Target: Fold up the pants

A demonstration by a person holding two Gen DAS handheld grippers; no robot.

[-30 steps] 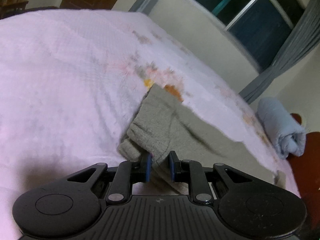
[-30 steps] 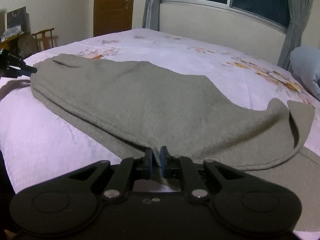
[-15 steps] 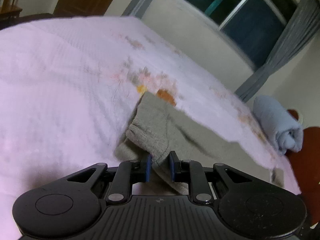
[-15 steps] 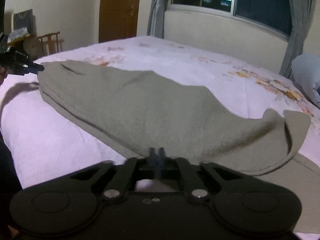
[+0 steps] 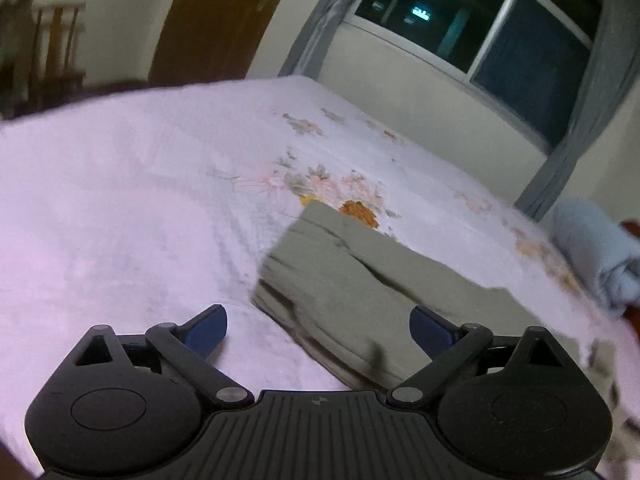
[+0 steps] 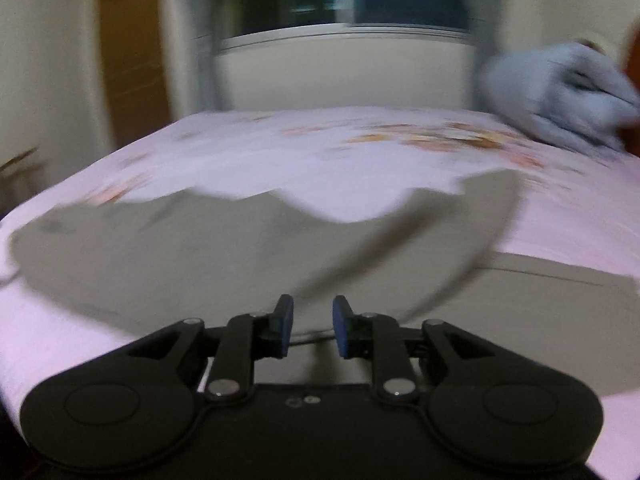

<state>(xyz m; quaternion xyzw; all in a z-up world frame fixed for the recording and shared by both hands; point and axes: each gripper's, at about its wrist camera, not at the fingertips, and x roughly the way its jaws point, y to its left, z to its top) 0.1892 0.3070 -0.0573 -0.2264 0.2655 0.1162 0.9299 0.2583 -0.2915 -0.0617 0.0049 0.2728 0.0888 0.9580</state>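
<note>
Both claws just let go: left gripper (image 5: 319,326) has sprung wide, right gripper (image 6: 313,330) has cracked open slightly, grey pants (image 5: 360,280) lying loose on bed (image 5: 120,208).

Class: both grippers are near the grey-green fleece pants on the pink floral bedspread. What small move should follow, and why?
Probably draw both back: the left gripper, jaws just opened, and right gripper, jaws just parting, hold nothing; the grey-green fleece pants lie doubled on the pink floral bedspread.

Floral-sheeted bed (image 5: 120,208) bears grey pants (image 5: 360,280) and rolled blue blanket (image 5: 596,248).
</note>
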